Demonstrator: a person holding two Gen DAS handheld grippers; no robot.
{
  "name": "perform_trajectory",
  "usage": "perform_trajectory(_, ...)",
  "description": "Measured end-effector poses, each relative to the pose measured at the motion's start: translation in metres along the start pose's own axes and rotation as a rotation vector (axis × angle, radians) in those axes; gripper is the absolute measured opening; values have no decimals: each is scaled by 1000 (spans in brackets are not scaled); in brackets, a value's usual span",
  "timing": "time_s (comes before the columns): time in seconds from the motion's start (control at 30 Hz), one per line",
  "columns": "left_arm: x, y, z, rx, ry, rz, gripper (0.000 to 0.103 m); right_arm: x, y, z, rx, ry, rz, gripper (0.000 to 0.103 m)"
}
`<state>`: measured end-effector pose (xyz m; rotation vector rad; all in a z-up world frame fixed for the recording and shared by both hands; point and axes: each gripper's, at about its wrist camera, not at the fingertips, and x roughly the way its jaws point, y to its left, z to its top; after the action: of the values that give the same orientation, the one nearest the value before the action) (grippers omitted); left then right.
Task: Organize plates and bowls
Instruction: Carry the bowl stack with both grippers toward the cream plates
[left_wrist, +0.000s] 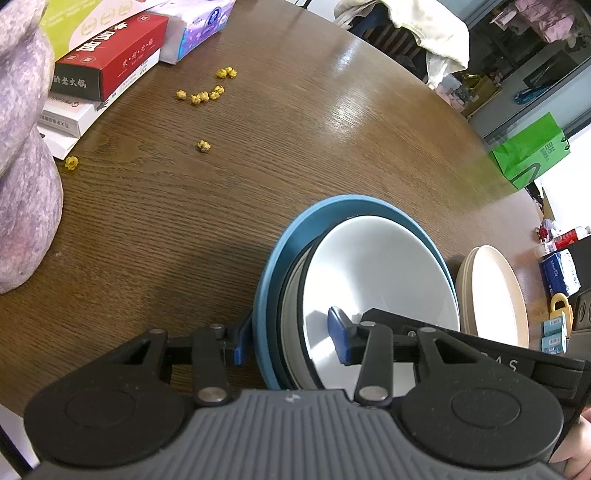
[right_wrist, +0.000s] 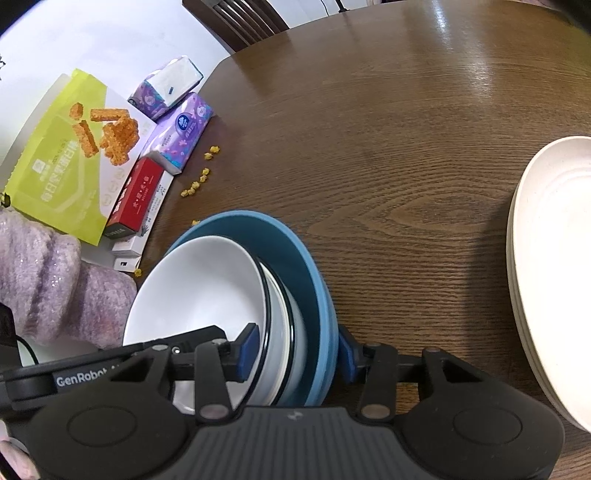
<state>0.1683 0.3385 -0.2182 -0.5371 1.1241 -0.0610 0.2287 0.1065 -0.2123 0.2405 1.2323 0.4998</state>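
A stack of bowls stands on the brown wooden table (left_wrist: 258, 155): a blue bowl (left_wrist: 295, 229) outside, white bowls with dark rims nested in it, and a plain white bowl (left_wrist: 376, 266) on top. My left gripper (left_wrist: 291, 341) is shut on the stack's near wall, one blue pad outside the blue bowl, one inside the white bowl. In the right wrist view my right gripper (right_wrist: 297, 352) is shut on the same stack's wall, spanning the white bowl (right_wrist: 199, 284) to the blue bowl (right_wrist: 314, 280). A stack of cream plates (left_wrist: 495, 291) lies to the right; it also shows in the right wrist view (right_wrist: 554, 266).
Boxes, a red carton (left_wrist: 110, 55) and purple tissue packs (right_wrist: 181, 129) sit along the table's left edge, with a green snack bag (right_wrist: 62, 158). Small yellow crumbs (left_wrist: 203, 96) are scattered nearby. A purple-sleeved arm (left_wrist: 22, 177) is at the left. A chair (right_wrist: 240, 18) stands behind.
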Motion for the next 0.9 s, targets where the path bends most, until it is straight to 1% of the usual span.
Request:
perform_trajectory(0.5, -2, -11, -1, -6, -7, 12, 42, -5, -4, 0, 12, -9, 12, 44)
perform_trajectory(0.9, -1, -28, 0, -4, -18, 14, 42, -18, -12, 2, 18, -23, 24, 43)
